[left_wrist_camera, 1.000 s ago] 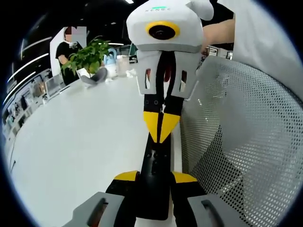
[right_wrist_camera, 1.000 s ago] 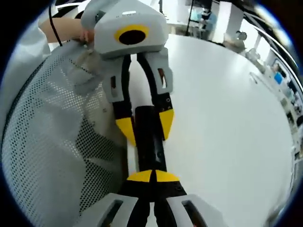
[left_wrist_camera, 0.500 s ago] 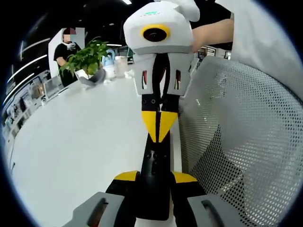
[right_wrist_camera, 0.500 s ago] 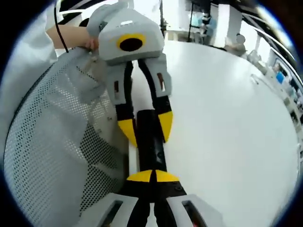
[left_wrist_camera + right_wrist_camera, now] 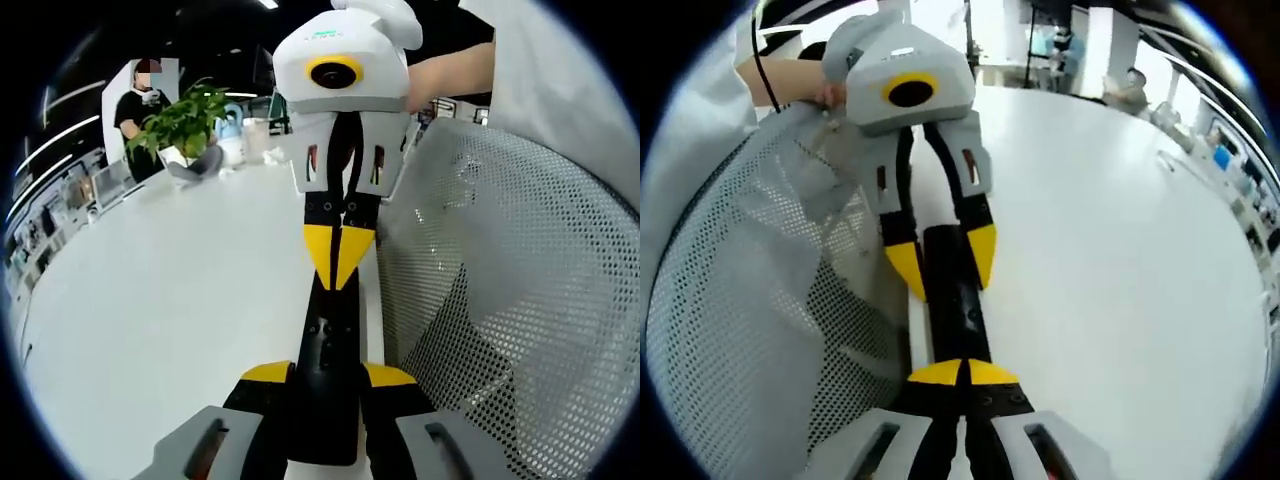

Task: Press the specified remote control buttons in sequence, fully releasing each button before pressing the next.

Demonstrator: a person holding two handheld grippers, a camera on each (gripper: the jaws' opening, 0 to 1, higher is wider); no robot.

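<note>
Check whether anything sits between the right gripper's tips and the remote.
Nothing visible does. The right gripper, jaws shut, appears to meet the remote directly, while the left gripper clamps its other end. The mesh chair back lies beside them, not between.

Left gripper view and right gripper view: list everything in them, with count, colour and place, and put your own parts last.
remote control: one, black, lying lengthwise along the table's near edge.
table: one, white, wide, stretching away beside the remote control.
mesh chair back: one, pale grey, perforated, close beside the remote control on the side away from the table.
potted plant: one, green, at the table's far end.
bystander: one, dark top, behind the potted plant.
forearm: one, bare below a white sleeve, above the mesh chair back.
left claw: one, grey with yellow tips, shut on the remote control.
right claw: one, white with yellow tips, shut, tips together at the remote control's far end.
</note>
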